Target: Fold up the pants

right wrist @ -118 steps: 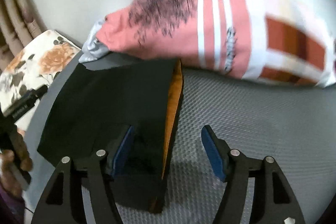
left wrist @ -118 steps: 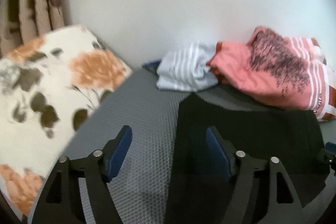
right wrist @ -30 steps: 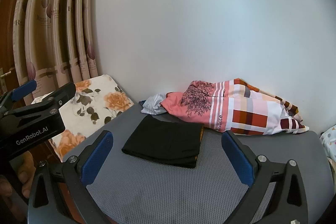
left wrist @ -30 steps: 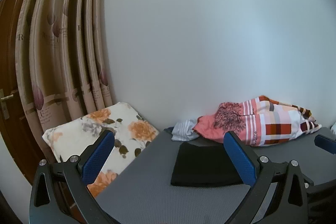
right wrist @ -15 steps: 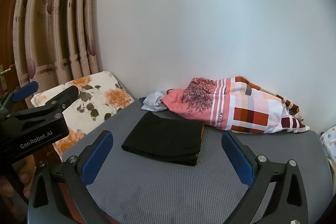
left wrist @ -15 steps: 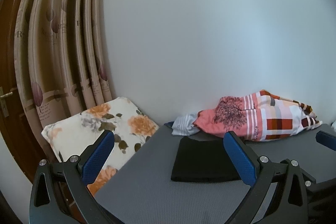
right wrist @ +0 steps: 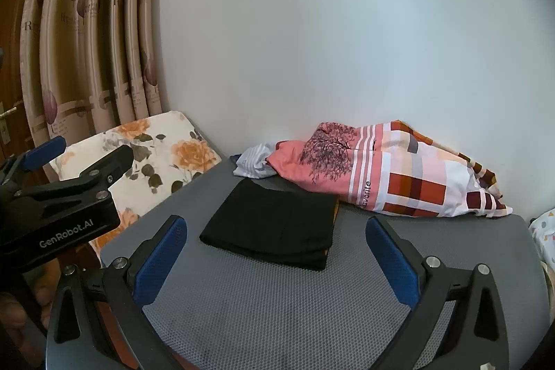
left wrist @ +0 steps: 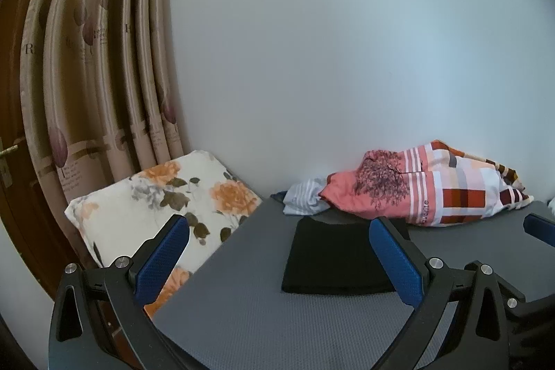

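Observation:
The black pants lie folded into a flat rectangle on the grey mat, away from both grippers. In the right wrist view the pants show a thin orange edge on their right side. My left gripper is open and empty, held back from the pants and above the mat's near edge. My right gripper is also open and empty, at a similar distance. The left gripper shows at the left of the right wrist view, over the pillow.
A floral pillow lies left of the mat. A pink patterned cloth and a striped light cloth are heaped against the white wall behind the pants. Curtains hang at the left. A hand shows at the lower left.
Since 3.9 s ago both grippers have drawn far back and up from the pants, which stay folded on the mat. Over the last second the views only drift slightly.

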`<state>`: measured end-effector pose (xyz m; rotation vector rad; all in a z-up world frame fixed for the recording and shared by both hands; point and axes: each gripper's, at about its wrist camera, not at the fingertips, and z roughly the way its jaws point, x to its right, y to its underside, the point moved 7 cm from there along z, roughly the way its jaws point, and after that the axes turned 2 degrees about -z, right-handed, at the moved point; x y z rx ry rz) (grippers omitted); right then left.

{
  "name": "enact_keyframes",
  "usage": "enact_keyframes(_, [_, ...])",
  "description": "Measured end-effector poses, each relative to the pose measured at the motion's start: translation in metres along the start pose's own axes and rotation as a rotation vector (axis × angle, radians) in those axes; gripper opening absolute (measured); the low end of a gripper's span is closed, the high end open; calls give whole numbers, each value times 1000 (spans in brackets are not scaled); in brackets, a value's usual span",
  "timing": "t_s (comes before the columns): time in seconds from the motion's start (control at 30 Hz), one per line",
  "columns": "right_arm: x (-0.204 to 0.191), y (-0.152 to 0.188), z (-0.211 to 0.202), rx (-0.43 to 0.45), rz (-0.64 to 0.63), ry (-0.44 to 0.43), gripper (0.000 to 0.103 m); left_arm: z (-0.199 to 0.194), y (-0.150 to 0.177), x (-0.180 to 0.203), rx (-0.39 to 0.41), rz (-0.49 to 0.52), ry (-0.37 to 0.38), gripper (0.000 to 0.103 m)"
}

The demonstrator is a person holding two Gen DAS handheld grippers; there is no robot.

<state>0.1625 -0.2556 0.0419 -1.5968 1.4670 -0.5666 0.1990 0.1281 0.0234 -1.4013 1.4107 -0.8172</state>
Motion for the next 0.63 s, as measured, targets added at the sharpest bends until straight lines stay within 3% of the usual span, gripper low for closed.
enact_keyframes(0.63, [-7, 15, 17, -49, -12, -11, 103, 17, 16, -7, -20, -38, -2, 103])
